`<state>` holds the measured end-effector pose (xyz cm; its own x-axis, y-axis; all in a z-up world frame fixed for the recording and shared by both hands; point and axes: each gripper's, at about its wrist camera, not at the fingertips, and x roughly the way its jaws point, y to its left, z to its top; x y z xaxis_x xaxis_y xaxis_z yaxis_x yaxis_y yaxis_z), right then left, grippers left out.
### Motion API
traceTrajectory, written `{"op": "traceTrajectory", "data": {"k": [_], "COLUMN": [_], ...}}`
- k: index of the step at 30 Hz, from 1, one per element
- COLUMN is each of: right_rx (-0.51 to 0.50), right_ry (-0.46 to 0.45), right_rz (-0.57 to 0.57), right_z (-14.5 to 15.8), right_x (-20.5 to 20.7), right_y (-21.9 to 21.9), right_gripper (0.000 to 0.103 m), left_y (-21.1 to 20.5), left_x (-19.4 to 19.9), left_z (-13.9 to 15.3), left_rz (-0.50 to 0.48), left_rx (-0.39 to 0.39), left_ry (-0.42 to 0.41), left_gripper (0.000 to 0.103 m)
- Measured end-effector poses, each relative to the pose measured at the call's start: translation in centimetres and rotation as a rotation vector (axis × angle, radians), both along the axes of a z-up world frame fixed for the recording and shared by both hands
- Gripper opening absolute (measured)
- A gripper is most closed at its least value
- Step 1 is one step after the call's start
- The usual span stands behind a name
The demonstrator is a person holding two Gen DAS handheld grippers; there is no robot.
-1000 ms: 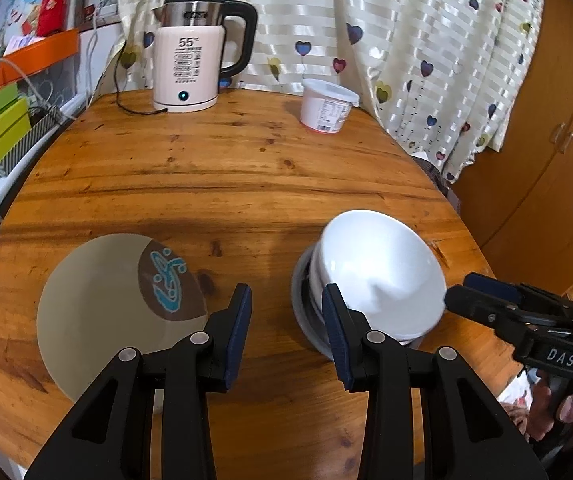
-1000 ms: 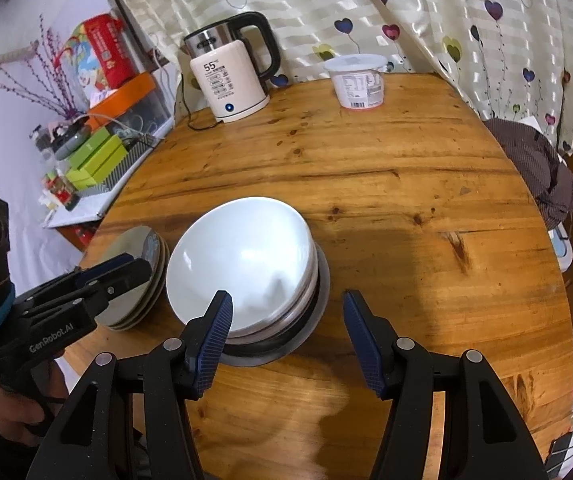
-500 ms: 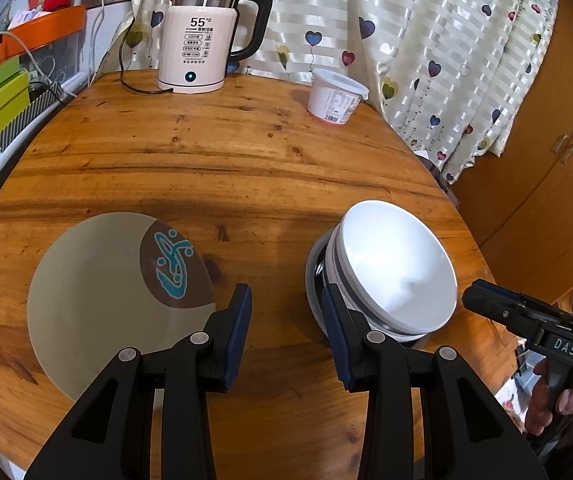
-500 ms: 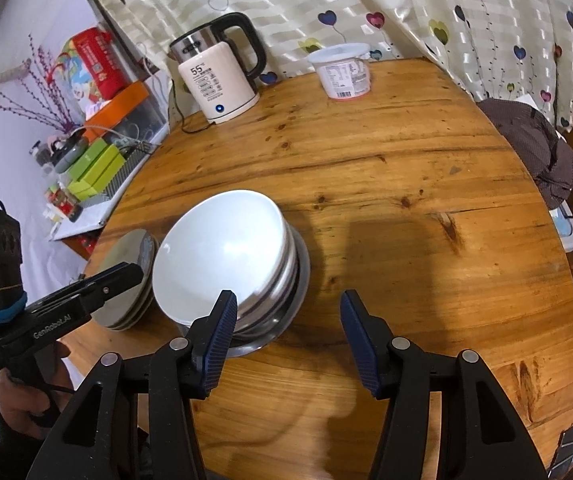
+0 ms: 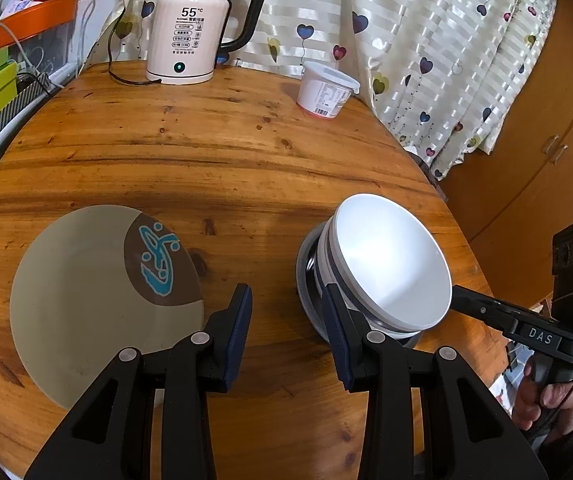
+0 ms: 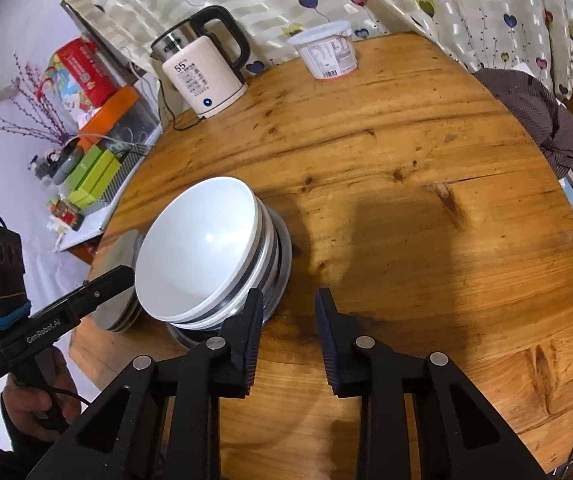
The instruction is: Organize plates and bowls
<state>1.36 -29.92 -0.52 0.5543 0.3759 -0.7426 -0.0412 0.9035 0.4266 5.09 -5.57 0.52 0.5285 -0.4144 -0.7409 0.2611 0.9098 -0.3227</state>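
Note:
A stack of white bowls [image 5: 386, 264] [image 6: 202, 248] sits on a grey dish [image 6: 284, 248] near the table's front edge, and the top bowl leans. Left of it lies a beige plate [image 5: 98, 300] with a brown patch and a blue drawing. My left gripper [image 5: 286, 316] hovers open between the plate and the bowls, with nothing in it. My right gripper [image 6: 288, 316] is just right of the stack with its jaws closing; only bare wood shows between them. Its tip [image 5: 462, 298] is close to the top bowl's rim. The left gripper [image 6: 118, 276] reaches in over the plates [image 6: 120, 308].
A cream kettle [image 5: 190, 36] with its cord and a white lidded tub [image 5: 326, 88] stand at the back of the round wooden table [image 5: 226, 160]. Green boxes and clutter [image 6: 94, 168] line the left side. A dark cloth [image 6: 538, 116] hangs at the right.
The right gripper's jaws have narrowed markedly and it has sunk a little beside the bowl stack. The left gripper keeps the same opening and has barely shifted.

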Motion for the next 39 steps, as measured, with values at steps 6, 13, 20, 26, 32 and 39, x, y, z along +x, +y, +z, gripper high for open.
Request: {"op": "traceTrajectory", "data": {"k": [6, 13, 20, 26, 32, 39], "right_rx": [0.032, 0.114, 0.179, 0.254, 0.278, 0.281], "right_ry": [0.013, 0.052, 0.064, 0.081, 0.085, 0.077], "right_rz": [0.010, 0.001, -0.002, -0.004, 0.002, 0.008], "right_z": [-0.4, -1.5, -2.0, -2.7, -2.9, -2.8], "right_x": [0.3, 0.8, 1.1, 1.4, 1.7, 1.8], "right_y": [-0.1, -0.6, -1.1, -1.5, -1.5, -1.3], "right_gripper": [0.027, 0.027, 0.027, 0.019, 0.014, 0.009], "left_y": [0.0, 0.4, 0.6, 0.4, 0.4, 0.6], "left_x": [0.6, 1.5, 2.2, 2.3, 2.6, 2.9], "left_z": [-0.6, -1.5, -2.3, -2.8, -3.3, -3.6], "left_rz": [-0.001, -0.008, -0.024, -0.049, -0.063, -0.079], "left_rx": [-0.009, -0.066, -0.119, -0.150, -0.174, -0.211], "left_ry": [0.021, 0.076, 0.120, 0.146, 0.170, 0.183], "left_gripper": [0.038, 0.038, 0.033, 0.025, 0.021, 0.015]}}
